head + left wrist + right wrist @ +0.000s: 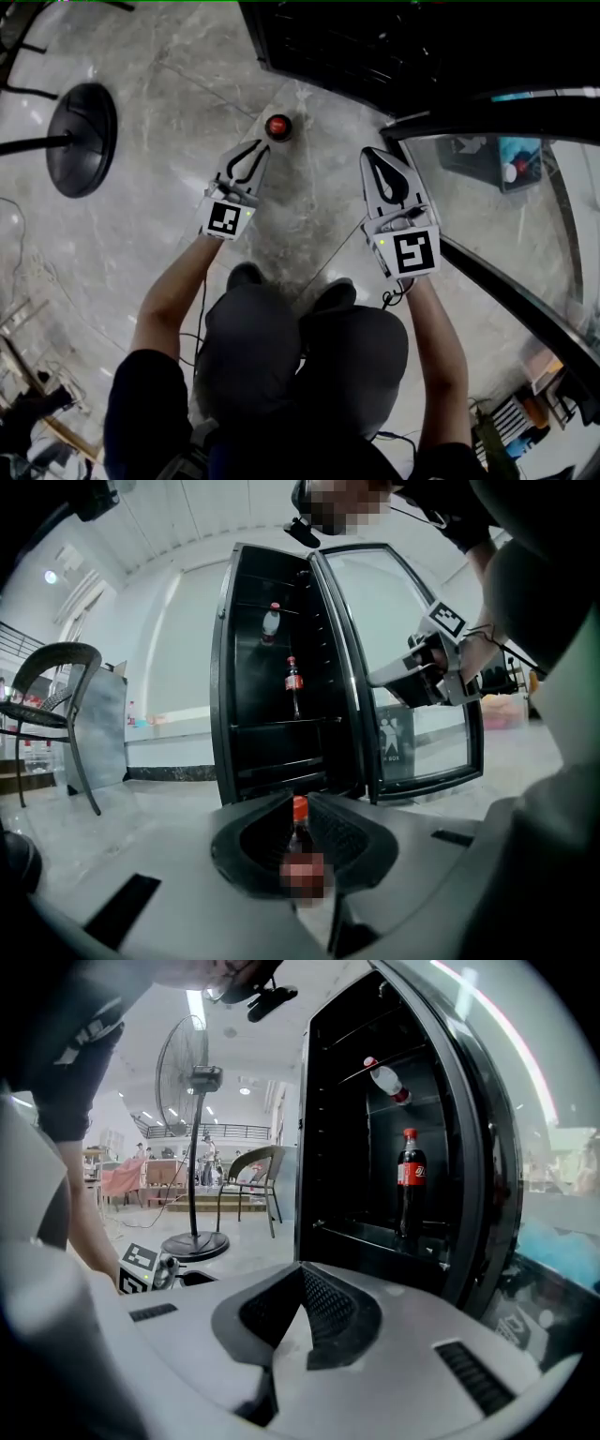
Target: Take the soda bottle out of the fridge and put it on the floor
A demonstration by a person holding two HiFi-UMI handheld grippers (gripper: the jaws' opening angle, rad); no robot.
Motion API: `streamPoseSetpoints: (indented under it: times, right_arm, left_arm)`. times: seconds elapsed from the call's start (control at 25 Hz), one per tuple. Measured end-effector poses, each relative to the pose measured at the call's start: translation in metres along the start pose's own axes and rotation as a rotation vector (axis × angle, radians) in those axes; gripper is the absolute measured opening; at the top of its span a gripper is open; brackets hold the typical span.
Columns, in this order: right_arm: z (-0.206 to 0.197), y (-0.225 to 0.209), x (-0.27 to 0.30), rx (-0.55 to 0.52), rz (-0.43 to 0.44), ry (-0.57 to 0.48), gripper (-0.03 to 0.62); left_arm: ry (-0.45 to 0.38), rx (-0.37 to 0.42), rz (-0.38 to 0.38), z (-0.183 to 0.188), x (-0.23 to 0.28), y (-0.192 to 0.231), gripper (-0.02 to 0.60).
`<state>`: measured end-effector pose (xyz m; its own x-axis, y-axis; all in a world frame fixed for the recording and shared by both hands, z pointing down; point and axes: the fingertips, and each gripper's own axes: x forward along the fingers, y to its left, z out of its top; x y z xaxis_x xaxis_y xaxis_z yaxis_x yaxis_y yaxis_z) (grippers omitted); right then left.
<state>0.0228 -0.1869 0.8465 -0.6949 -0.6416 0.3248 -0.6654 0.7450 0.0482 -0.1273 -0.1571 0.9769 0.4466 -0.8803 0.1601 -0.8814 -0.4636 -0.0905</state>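
A soda bottle with a red cap (278, 127) stands upright on the marble floor in front of the open black fridge (375, 47). My left gripper (260, 148) points at it from just behind, tips short of the cap. In the left gripper view the bottle (299, 810) shows through a narrow slit between the almost-closed jaws, beyond the tips and not gripped. My right gripper (377, 155) hovers to the right near the door hinge, shut and empty (299, 1269). A cola bottle (411, 1180) stands on a shelf inside the fridge, and a clear bottle (386, 1079) lies on the shelf above.
The fridge's glass door (511, 281) hangs open at my right. A standing fan's round black base (82, 139) sits on the floor at the left, with a chair (52, 714) beyond. My feet (246, 275) are right behind the grippers.
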Motion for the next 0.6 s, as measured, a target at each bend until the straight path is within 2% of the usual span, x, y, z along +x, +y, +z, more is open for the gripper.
streamPoseSetpoints:
  times: [0.2,0.4,0.6]
  right_arm:
    - [0.002,0.001,0.001,-0.003,0.005,-0.014,0.018]
    - [0.007,0.002,0.004,-0.013,0.004,-0.032,0.018]
    - [0.024,0.003,0.002,-0.023,0.005,-0.064,0.018]
  left_arm:
    - [-0.024,0.015,0.001,0.015,-0.006,0.003,0.025]
    - [-0.038,-0.015,0.015,0.031,-0.006,0.012,0.023]
    - [-0.066,-0.062,0.040,0.061,-0.011,0.022,0.023]
